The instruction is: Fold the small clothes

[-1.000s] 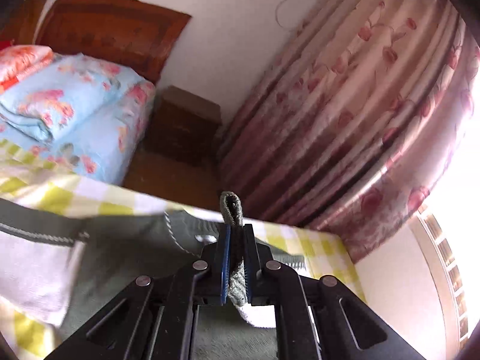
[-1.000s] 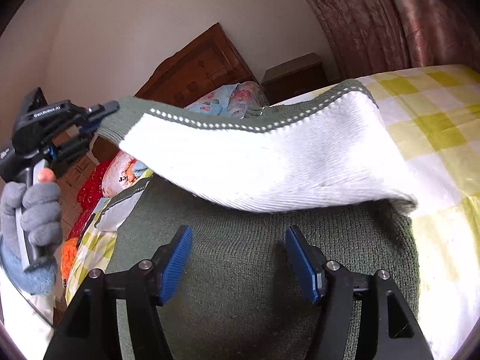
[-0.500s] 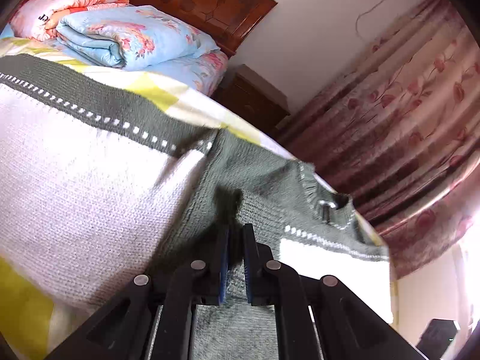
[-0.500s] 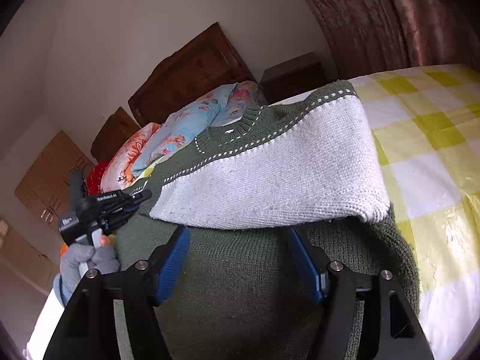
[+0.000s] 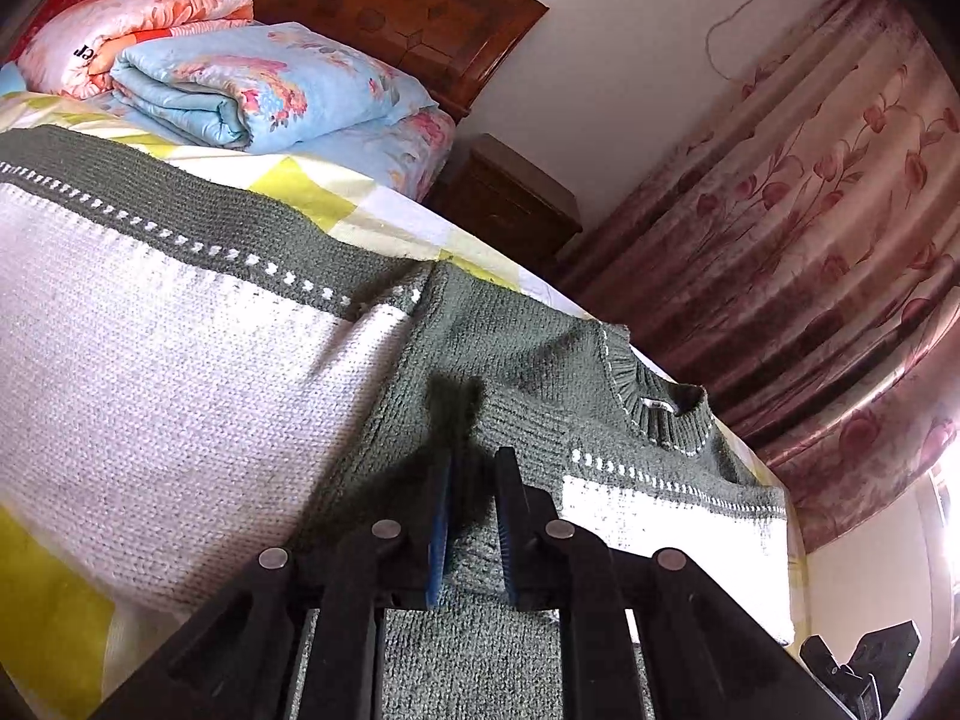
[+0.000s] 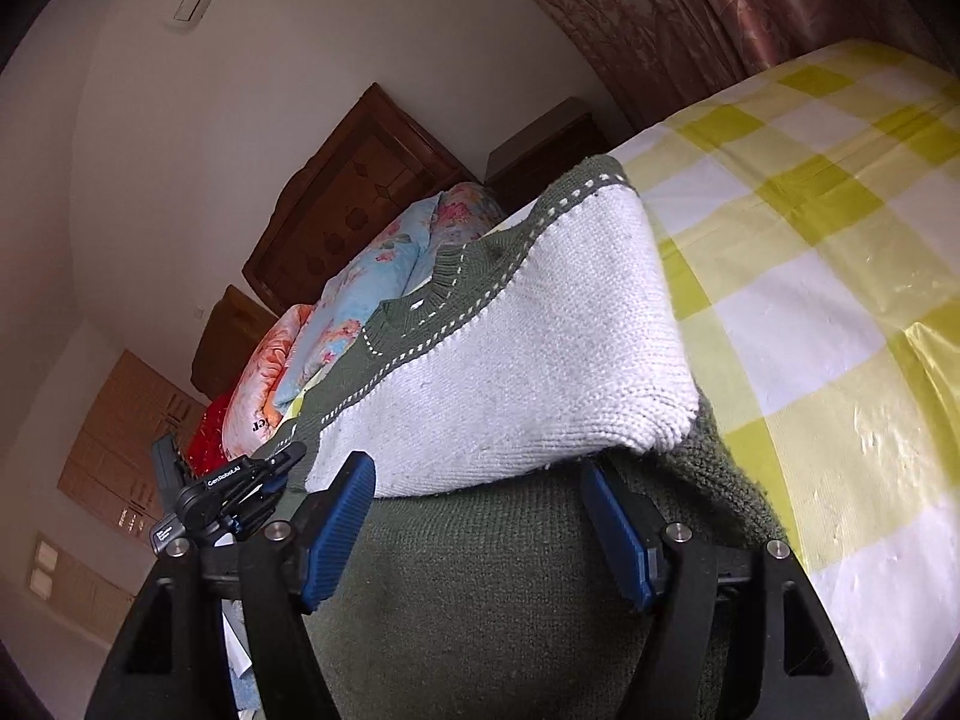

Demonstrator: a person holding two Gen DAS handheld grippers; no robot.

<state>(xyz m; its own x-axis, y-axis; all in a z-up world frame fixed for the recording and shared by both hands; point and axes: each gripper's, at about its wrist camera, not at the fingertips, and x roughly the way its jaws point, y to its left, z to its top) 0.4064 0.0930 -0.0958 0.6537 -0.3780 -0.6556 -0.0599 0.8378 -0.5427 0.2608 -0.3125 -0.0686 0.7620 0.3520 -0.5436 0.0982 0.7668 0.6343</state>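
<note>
Sweater, green and white knit, lies on the bed's yellow-check sheet, one side folded over. Left gripper low on it, fingers opening, a narrow gap with green knit between, not clearly pressed. Right gripper wide apart over the green body, holding nothing. Beyond: folded floral quilts, headboard, nightstand, curtain.

Both wrist views sit low and close over the sweater (shared), facing the headboard.
</note>
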